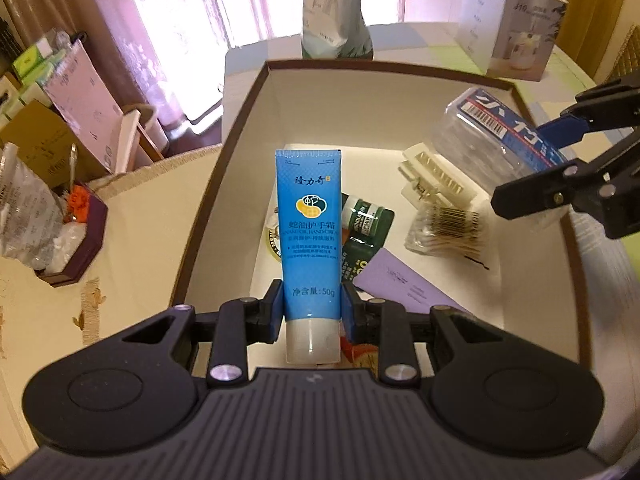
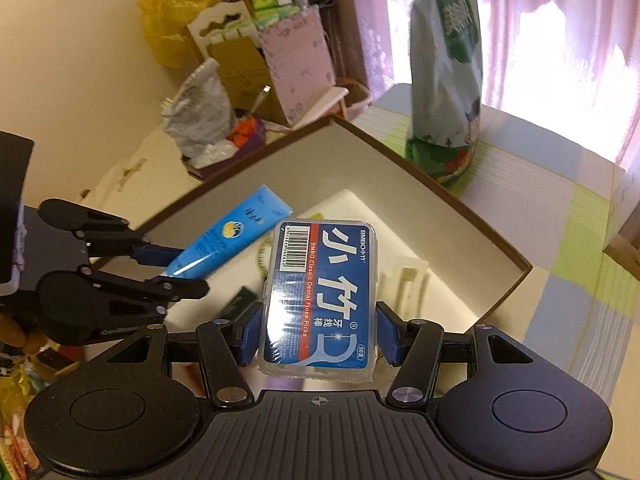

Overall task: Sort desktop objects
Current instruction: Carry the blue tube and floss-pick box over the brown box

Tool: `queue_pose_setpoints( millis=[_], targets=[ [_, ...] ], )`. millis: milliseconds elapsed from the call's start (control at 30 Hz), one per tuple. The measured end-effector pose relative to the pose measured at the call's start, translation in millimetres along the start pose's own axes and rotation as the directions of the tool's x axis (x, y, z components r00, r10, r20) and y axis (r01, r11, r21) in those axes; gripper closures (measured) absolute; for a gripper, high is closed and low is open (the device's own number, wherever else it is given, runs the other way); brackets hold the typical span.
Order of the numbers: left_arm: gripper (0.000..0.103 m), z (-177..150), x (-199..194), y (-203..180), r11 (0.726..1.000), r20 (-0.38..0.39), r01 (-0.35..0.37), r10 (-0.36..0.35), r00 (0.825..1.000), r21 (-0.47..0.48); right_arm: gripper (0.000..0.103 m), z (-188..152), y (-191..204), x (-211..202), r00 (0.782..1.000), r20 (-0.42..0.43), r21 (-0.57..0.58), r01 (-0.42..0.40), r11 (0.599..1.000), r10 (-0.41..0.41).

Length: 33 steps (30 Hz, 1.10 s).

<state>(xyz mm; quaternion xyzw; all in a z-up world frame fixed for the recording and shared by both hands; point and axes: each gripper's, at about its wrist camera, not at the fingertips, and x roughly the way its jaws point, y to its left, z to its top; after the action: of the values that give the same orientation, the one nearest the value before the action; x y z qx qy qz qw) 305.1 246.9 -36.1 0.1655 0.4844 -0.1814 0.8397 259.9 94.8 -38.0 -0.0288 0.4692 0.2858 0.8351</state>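
My left gripper (image 1: 311, 312) is shut on a blue hand cream tube (image 1: 310, 232), white cap toward the camera, held over the brown-rimmed open box (image 1: 240, 136). My right gripper (image 2: 320, 334) is shut on a clear dental floss pick box (image 2: 320, 296) with a blue label, also above that box (image 2: 440, 196). In the left wrist view the right gripper (image 1: 560, 160) comes in from the right with the floss box (image 1: 500, 140). In the right wrist view the left gripper (image 2: 176, 264) shows at the left with the tube (image 2: 228, 240). Inside the box lie a green carton (image 1: 366, 224), a purple card (image 1: 404, 280), cotton swabs (image 1: 448, 228) and a cream clip (image 1: 432, 180).
A tall green-grey pouch (image 1: 336, 8) stands behind the box, a white product carton (image 1: 516, 28) at the back right. A dark tray with plastic bags (image 1: 52, 216) sits on the cream tablecloth to the left. Cartons and a pink envelope (image 2: 296, 60) crowd the floor beyond.
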Motion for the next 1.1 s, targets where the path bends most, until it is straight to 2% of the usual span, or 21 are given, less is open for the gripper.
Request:
queue_pose_setpoints(
  millis=[367, 700, 1100],
  targets=[
    [0.078, 16, 58, 11, 0.999, -0.061, 0.020, -0.021, 0.998, -0.026, 0.043, 16, -28, 34, 0.998, -0.050, -0.032, 0.042, 0.999, -0.043],
    [0.076, 22, 62, 14, 0.999, -0.055, 0.018, -0.020, 0.998, -0.033, 0.043, 22, -30, 56, 0.995, -0.088, -0.107, 0.031, 0.994, -0.040],
    [0.076, 31, 68, 15, 0.998, -0.067, 0.032, -0.035, 0.997, -0.054, 0.043, 38, -34, 87, 0.995, -0.101, -0.124, -0.008, 0.992, -0.005]
  ],
)
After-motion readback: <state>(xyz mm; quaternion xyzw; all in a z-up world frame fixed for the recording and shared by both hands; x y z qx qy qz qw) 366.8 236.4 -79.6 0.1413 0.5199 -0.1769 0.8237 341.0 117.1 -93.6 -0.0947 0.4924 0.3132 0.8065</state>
